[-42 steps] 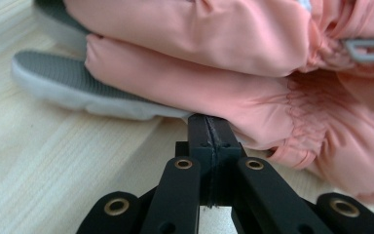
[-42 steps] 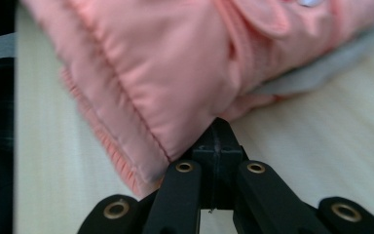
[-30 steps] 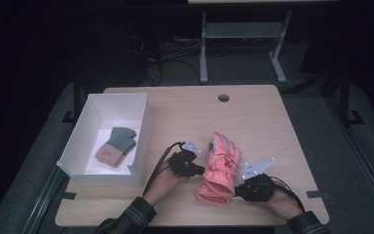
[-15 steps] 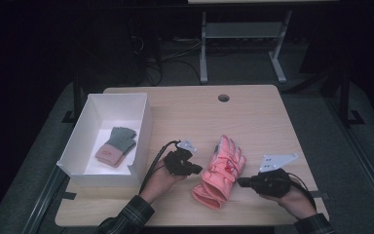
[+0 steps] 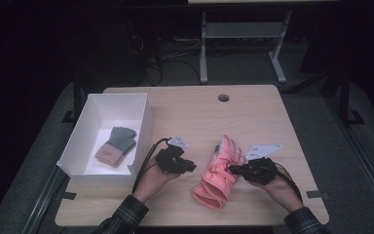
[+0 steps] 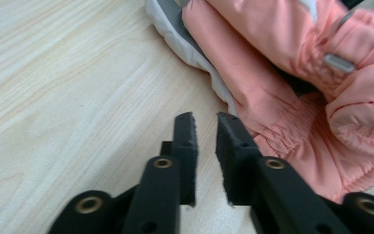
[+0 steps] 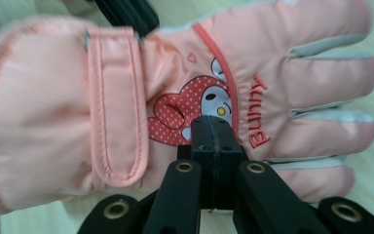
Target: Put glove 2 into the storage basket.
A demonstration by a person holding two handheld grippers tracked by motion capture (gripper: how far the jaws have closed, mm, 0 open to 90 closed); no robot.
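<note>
Versus half a second before: left gripper (image 5: 191, 165) had backed off the pink glove (image 5: 218, 173), a strip of bare table (image 5: 253, 109) now showing between them; right gripper (image 5: 233, 169) stayed against the glove's right edge. Glove barely shifted, lying near the front edge, cuff toward the person.

White box (image 5: 108, 135) sat at table left, holding one grey glove with a pink cuff (image 5: 116, 146).

Left gripper view: jaws slightly apart, nothing between them, glove cuff (image 6: 292, 92) just to their right. Right gripper view: jaws pressed together against the glove back (image 7: 185, 92); couldn't tell if any fabric was pinched. That view also showed the "Bunny" lettering and strap, unreadable from above.
</note>
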